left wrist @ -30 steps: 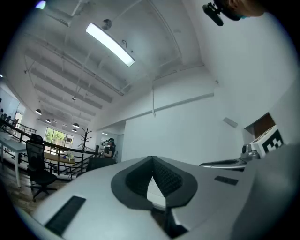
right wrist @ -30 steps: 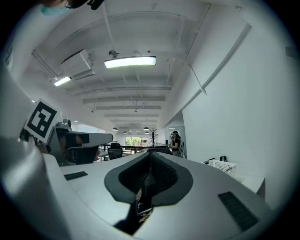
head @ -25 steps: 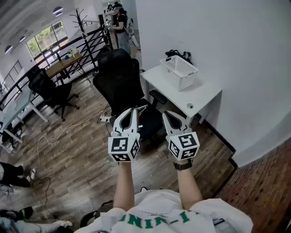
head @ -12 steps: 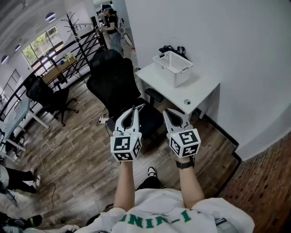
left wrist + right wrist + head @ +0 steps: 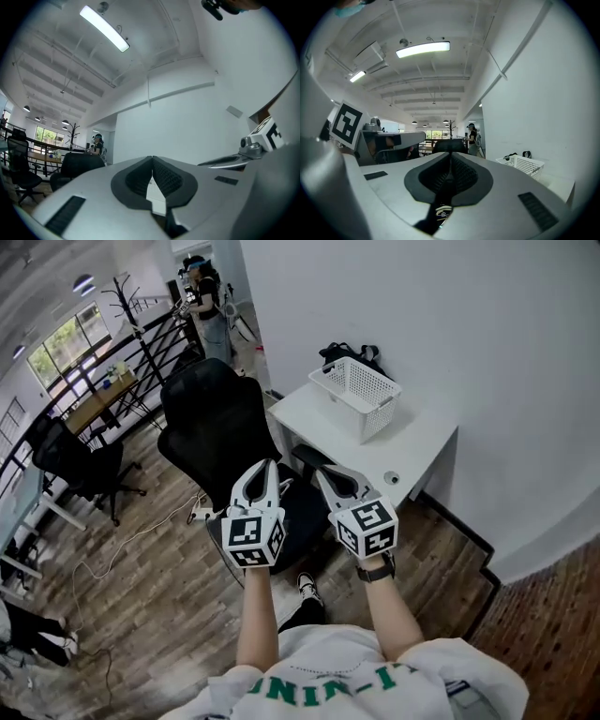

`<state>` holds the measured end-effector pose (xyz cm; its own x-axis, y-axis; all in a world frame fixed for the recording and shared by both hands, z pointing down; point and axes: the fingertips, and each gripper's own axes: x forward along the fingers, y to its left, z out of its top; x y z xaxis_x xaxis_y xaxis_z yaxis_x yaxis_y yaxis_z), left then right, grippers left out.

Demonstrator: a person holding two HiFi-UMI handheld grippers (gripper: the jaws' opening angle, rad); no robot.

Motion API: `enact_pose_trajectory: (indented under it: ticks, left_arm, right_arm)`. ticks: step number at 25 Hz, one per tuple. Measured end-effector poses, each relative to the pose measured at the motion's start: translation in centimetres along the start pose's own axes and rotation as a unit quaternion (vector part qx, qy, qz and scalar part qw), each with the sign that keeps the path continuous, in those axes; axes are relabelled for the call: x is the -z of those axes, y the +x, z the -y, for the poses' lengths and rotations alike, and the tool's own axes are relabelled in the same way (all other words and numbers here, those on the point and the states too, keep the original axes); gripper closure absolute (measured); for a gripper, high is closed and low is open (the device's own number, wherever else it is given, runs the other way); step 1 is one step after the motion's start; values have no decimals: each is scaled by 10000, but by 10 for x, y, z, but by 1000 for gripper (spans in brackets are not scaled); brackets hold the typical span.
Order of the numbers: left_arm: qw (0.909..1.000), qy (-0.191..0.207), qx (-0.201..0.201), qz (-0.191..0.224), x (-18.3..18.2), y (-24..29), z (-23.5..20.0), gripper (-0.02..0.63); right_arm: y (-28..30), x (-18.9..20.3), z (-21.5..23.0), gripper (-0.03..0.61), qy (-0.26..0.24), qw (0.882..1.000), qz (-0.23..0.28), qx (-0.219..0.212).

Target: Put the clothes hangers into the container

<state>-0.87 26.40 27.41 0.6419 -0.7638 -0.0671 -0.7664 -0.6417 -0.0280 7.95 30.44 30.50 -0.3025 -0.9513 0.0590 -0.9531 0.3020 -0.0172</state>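
Grippers shut and empty, short of the desk

Left gripper (image 5: 266, 465) has its jaws closed tip to tip with nothing between them, as its own view confirms (image 5: 152, 158). Right gripper (image 5: 321, 472) is likewise closed and empty (image 5: 450, 154). Both are held side by side in the air, apart from each other, over the seat of a black office chair (image 5: 217, 423).

The chair stands just beside the near left edge of a white desk (image 5: 422, 432). The desk backs onto a white wall (image 5: 450, 324), and wooden floor (image 5: 150, 596) lies open to the left.

A white mesh basket (image 5: 360, 391) sits on the desk's far end, and only white mesh shows inside it. Dark items (image 5: 345, 352) lie behind the basket against the wall, too small to confirm as hangers. A small round object (image 5: 391, 478) sits near the desk's front corner, its identity unclear.
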Motion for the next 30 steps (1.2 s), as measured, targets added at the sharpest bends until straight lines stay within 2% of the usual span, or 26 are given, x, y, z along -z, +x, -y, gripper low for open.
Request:
enact_pose_trajectory:
  ticks: [4,6,10,15,19,22,26,30]
  left_arm:
    - [10000,-41,-2,-87,5,68,-63,600]
    - [9997,-211,-101,-84,10,95,-102,600]
    - [9986,-425,-307,16,12,136,-169,600]
    - [9967,-554,-574,-118,30,167,-230,600]
    - [9958,-620,-620,-248,51,182,-259,600]
    - [9955,-680,-635,-189,58,187,-272,600]
    - [9933,-583,-960,-258,65,193,-291,600]
    - [9872,-554,-1437,-415,87,199,-312,600]
  right_arm:
    - [99,-13,26,551,111,9999,-104,-73]
    - [149,-15,31,551,133,9997,-164,-160]
    - [230,-21,30,551,145,9991,-190,-364]
    - [304,-12,10,551,84,9954,-479,-823]
    - [343,6,5,551,104,9920,-699,-1049]
    - [364,20,3,551,128,9889,-848,-1213]
    - [386,27,2,551,166,9842,-924,-1503]
    - [413,42,-1,551,149,9759,-996,-1935]
